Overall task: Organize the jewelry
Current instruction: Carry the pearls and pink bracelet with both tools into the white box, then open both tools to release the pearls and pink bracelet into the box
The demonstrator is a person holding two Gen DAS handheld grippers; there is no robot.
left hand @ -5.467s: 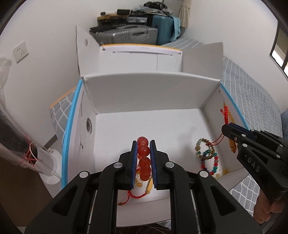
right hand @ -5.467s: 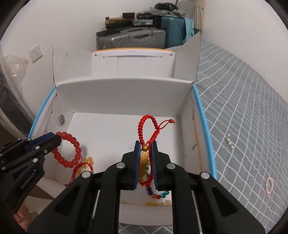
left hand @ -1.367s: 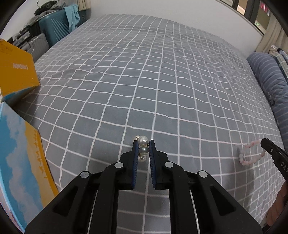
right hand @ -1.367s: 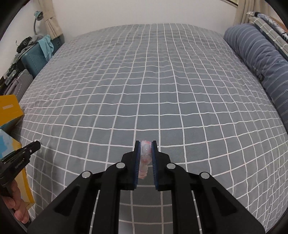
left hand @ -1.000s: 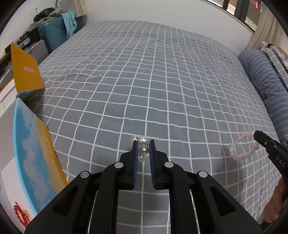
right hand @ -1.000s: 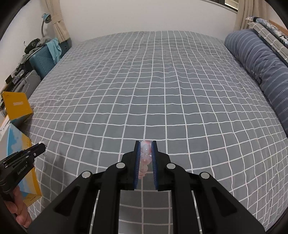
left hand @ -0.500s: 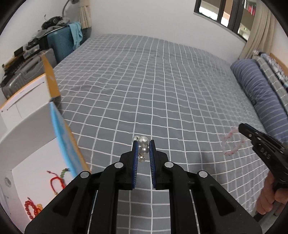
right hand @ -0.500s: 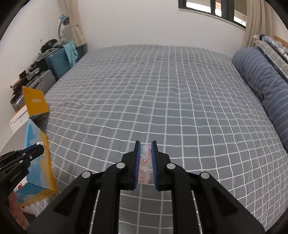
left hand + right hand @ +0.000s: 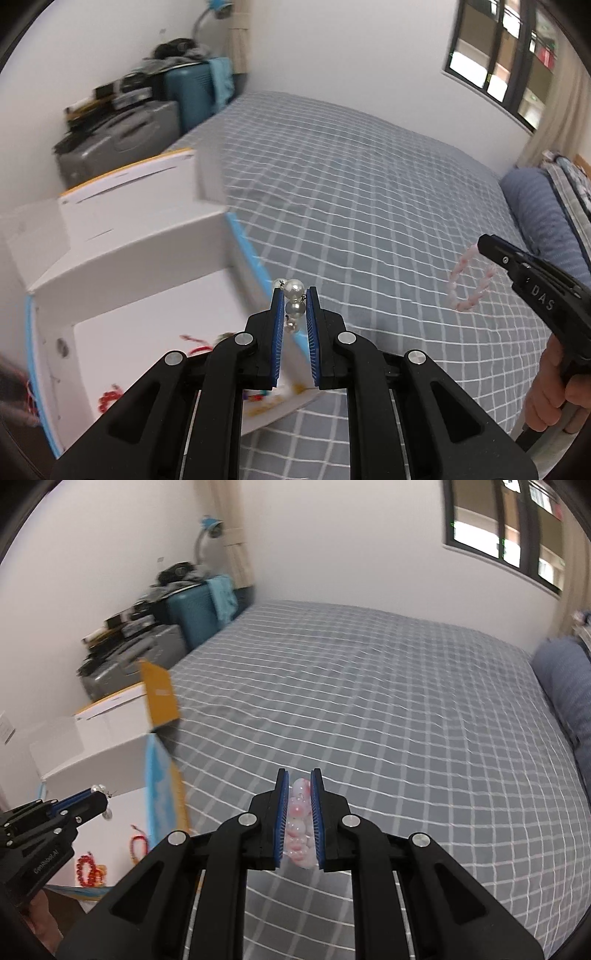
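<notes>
A: It's a bedroom: a wide bed (image 9: 369, 701) under a grey checked cover, suitcases (image 9: 122, 133) stacked in the far corner, a dark-framed window (image 9: 509, 528) high on the wall. At the bed's edge stands an open white cardboard box (image 9: 129, 266) with blue trim.

B: And the jewellery?

A: Some already lies on the box floor, red bead bracelets (image 9: 86, 869) among it. The rest is in the air. The left hand-held gripper (image 9: 294, 314) is clamped on a short pearl strand (image 9: 294, 299); the right hand-held gripper (image 9: 297, 812) is clamped on a pink bead bracelet (image 9: 298, 823).

B: Why held up like that?

A: I'd judge both pieces are being carried across to the box, high enough to clear its wall. The pads pinch a few beads and the rest hangs free, which suits limp strings.

B: Do the two views differ?

A: Yes. The left wrist view shows the pink bracelet (image 9: 471, 284) from the side, a loop dangling below the right hand-held gripper's tip, well out over the bed; in the right wrist view it's only a bunched column between the pads. The right view in turn shows the left hand-held gripper's tip above the box's opening, and the box's orange flap (image 9: 159, 698).

B: What's left?

A: Lowering each over the box floor and letting go, I'd say.
</notes>
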